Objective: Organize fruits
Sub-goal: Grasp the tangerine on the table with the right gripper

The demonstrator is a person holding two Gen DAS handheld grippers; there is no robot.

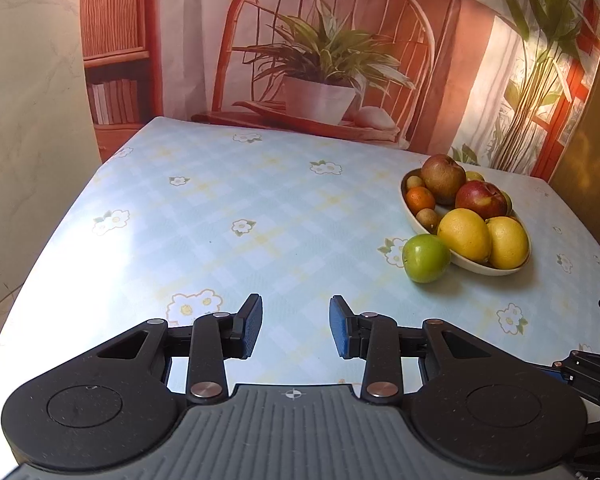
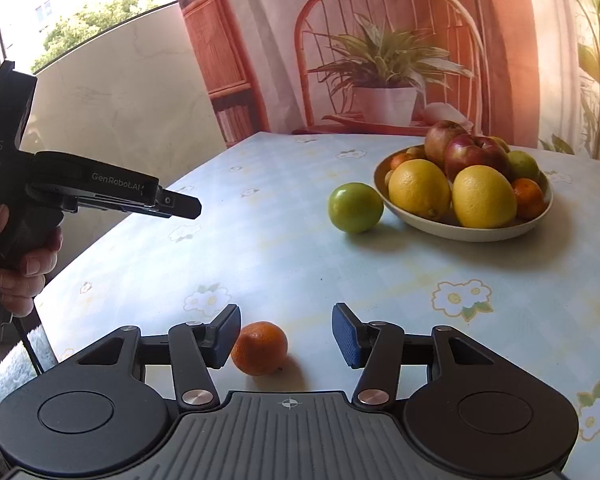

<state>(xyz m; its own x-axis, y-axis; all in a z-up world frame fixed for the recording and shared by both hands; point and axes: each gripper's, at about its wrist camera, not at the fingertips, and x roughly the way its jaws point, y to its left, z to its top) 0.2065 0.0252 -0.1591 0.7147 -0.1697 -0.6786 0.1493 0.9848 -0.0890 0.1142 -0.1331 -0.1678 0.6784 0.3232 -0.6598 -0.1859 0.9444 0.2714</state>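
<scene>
My right tool hangs low over the surface, fingers spread, a loose orange lying between them, close against the left pad. A green apple sits upper centre, beside the fruit bowl. My left tool gapes over bare cloth.

Floral-clothed table, heaped fruit bowl, green apple seemingly touching it, orange apart
</scene>
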